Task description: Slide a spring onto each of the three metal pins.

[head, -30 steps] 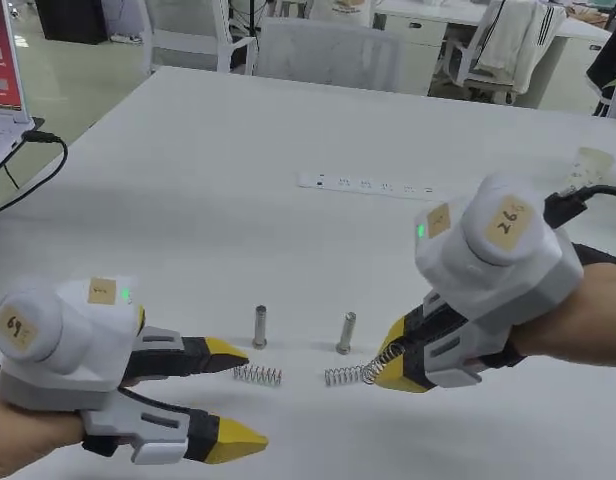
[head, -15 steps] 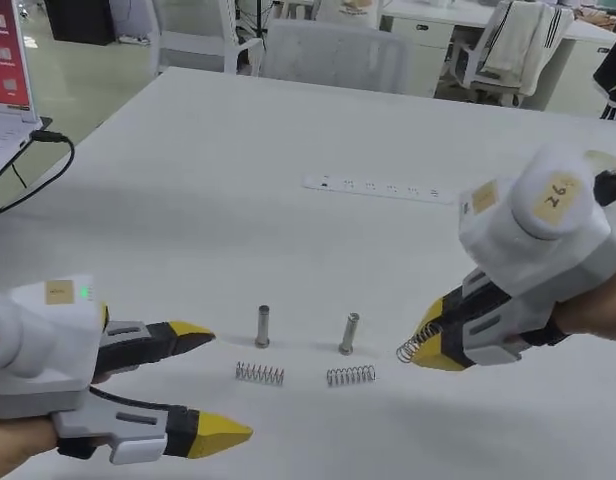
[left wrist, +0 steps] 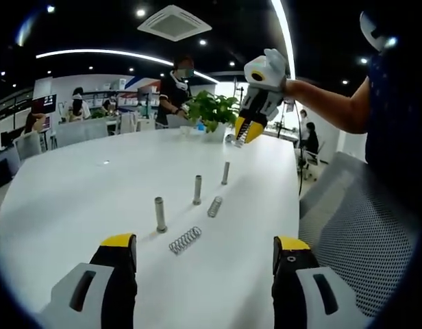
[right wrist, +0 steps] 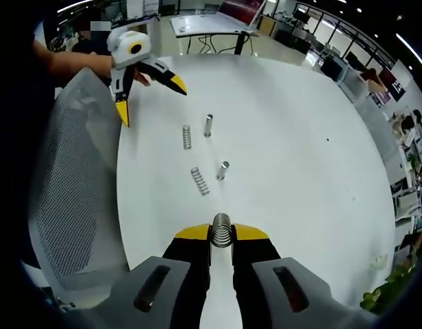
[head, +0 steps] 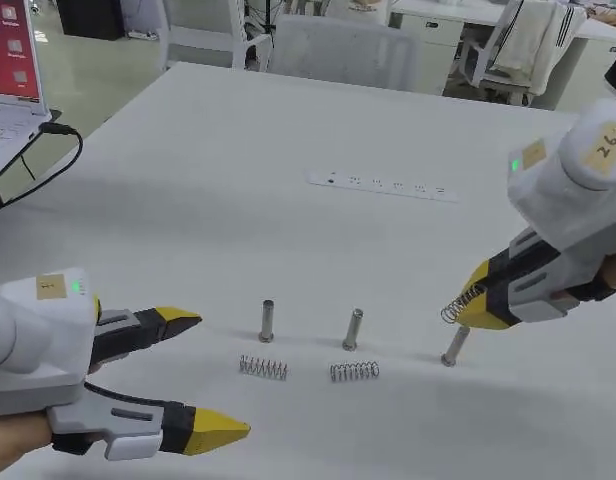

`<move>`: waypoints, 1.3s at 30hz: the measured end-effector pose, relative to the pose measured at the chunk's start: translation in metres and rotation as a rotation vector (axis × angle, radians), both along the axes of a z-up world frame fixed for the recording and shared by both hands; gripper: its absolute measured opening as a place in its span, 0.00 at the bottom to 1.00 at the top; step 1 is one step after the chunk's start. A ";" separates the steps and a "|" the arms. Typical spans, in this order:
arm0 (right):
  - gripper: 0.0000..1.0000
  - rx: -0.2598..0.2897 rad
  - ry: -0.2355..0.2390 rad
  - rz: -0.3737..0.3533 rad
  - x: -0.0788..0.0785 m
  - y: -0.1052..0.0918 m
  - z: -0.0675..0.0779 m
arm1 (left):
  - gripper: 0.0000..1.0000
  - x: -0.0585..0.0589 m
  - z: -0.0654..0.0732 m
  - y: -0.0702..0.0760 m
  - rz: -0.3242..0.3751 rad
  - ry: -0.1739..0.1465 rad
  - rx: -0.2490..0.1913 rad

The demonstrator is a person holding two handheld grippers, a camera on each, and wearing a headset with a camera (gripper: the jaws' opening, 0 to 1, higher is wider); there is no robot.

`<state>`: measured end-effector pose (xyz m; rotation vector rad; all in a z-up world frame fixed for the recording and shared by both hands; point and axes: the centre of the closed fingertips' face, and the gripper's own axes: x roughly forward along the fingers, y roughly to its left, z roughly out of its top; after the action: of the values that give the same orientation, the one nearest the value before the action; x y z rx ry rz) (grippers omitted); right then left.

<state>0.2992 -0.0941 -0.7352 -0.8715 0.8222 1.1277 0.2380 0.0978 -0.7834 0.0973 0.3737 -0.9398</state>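
Right gripper (head: 476, 302) lifted, clamping spring (head: 456, 305), now just above rightmost pin (head: 454, 346); threading pending. Left gripper (head: 218, 374) wide, well left of pin.

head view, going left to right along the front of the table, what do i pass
left gripper → left pin → middle pin → right pin

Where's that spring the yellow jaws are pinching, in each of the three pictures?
Head view: spring, right side, above the rightmost pin.
Left gripper view: spring, tiny, top centre, at the right gripper's tip.
Right gripper view: spring, bottom centre, between the jaws.
Shared landmark: the middle pin.
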 end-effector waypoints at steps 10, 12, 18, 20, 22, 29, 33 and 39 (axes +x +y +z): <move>0.09 -0.080 0.013 -0.032 0.020 -0.020 -0.012 | 0.84 -0.001 0.002 -0.001 -0.009 -0.030 0.030; 0.09 -0.112 0.019 -0.034 0.023 -0.025 -0.018 | 0.85 0.000 0.002 -0.001 -0.008 -0.035 0.036; 0.09 -0.150 0.053 -0.033 0.025 -0.028 -0.032 | 0.86 0.001 0.000 -0.001 -0.018 -0.044 0.061; 0.09 -0.163 0.065 -0.033 0.026 -0.029 -0.035 | 0.86 0.000 -0.001 -0.002 -0.024 -0.047 0.066; 0.09 -0.180 0.072 -0.027 0.026 -0.029 -0.039 | 0.86 -0.001 -0.001 -0.002 -0.025 -0.047 0.068; 0.09 -0.206 0.093 -0.023 0.028 -0.030 -0.047 | 0.85 -0.001 0.000 0.001 -0.022 -0.045 0.072; 0.09 -0.216 0.100 -0.019 0.028 -0.032 -0.050 | 0.85 -0.002 0.001 0.002 -0.022 -0.045 0.071; 0.09 -0.216 0.108 -0.019 0.028 -0.032 -0.052 | 0.83 -0.003 0.000 0.001 -0.024 -0.043 0.073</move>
<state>0.3271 -0.1260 -0.7877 -0.9850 1.0544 1.0896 0.2352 0.0990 -0.7833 0.1884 0.3681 -0.9470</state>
